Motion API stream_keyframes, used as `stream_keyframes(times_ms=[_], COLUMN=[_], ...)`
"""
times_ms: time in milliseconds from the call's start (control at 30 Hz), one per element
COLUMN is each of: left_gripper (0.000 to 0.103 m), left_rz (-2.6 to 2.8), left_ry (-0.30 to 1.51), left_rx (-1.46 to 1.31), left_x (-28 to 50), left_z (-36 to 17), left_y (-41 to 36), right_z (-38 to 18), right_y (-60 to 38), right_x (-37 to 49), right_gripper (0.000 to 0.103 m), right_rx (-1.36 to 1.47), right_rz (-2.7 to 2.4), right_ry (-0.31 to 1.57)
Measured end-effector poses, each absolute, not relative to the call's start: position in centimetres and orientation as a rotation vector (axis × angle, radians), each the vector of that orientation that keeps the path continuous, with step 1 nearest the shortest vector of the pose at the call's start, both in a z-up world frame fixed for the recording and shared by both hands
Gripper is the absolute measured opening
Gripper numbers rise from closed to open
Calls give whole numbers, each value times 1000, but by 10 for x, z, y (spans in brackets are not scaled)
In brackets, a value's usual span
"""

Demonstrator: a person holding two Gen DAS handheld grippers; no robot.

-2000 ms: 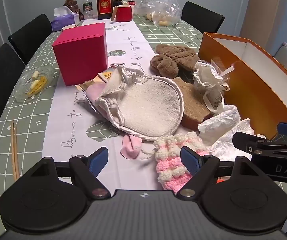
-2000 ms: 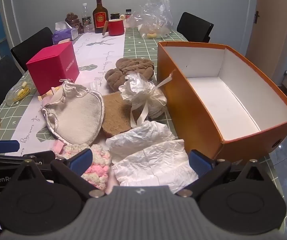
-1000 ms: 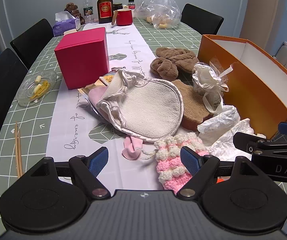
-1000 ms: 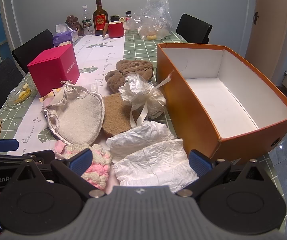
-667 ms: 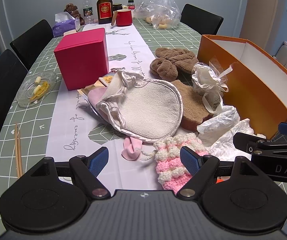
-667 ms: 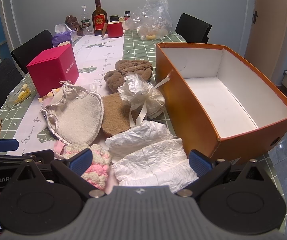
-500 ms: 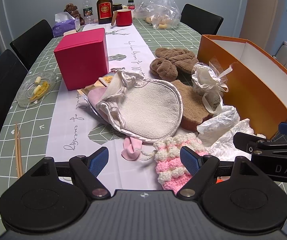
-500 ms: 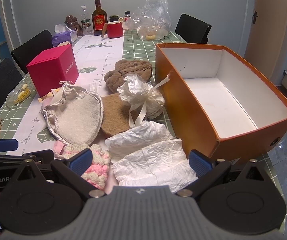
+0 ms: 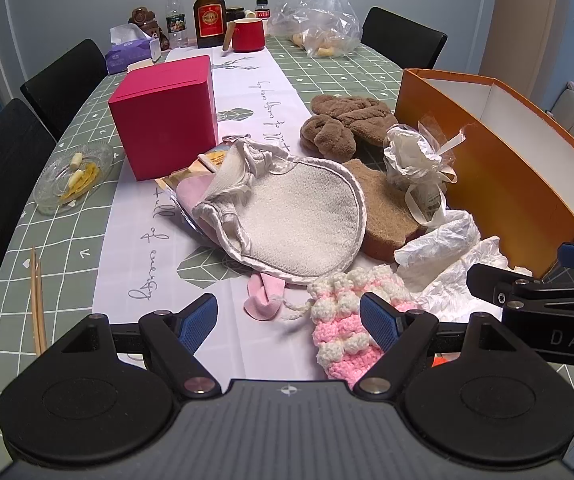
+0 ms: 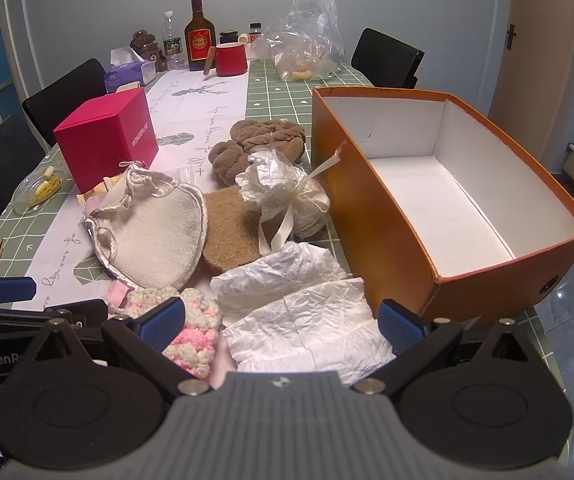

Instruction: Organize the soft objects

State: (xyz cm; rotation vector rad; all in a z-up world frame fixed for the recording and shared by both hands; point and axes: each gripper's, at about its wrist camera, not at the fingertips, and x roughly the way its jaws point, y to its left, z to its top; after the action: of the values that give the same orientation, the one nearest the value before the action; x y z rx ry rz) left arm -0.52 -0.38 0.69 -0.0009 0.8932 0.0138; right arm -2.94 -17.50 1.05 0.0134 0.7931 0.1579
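Observation:
Soft things lie heaped on the table beside an empty orange box (image 10: 371, 216) (image 9: 499, 184). A cream bath mitt (image 9: 303, 216) (image 10: 155, 236) lies in the middle, a tan loofah pad (image 9: 383, 208) (image 10: 227, 232) beside it, brown plush slippers (image 9: 343, 120) (image 10: 259, 144) behind. A white ribboned pouch (image 9: 415, 160) (image 10: 287, 192) stands by the box. Crumpled white paper (image 10: 307, 320) (image 9: 443, 240) and a pink-and-white knitted piece (image 9: 347, 320) (image 10: 191, 328) lie nearest. My left gripper (image 9: 289, 318) hangs open above the knitted piece. My right gripper (image 10: 279, 320) hangs open over the paper.
A magenta box (image 9: 167, 112) stands left of the heap, a glass dish (image 9: 71, 176) and chopsticks (image 9: 37, 304) further left. Bottles, a red mug (image 9: 249, 34), a tissue box and a plastic bag (image 9: 319, 16) crowd the far end. Black chairs ring the table.
Both views have drawn back and risen slightly from the heap. Nothing on the table moved, and both grippers stay open.

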Motion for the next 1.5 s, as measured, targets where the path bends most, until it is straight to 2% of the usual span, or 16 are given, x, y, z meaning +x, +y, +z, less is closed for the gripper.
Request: stream_keyframes(times_ms=[1267, 1500], left_gripper=[95, 95], left_rz=[7, 3], left_ry=[896, 916], left_rx=[-4, -42], left_x=[-6, -1], left_z=[6, 1], left_y=[-4, 9], right_z=[11, 14], right_y=[-175, -177], right_x=[-30, -41], right_gripper=[100, 100], right_rx=[7, -38], right_rz=[156, 271], right_ry=[788, 686])
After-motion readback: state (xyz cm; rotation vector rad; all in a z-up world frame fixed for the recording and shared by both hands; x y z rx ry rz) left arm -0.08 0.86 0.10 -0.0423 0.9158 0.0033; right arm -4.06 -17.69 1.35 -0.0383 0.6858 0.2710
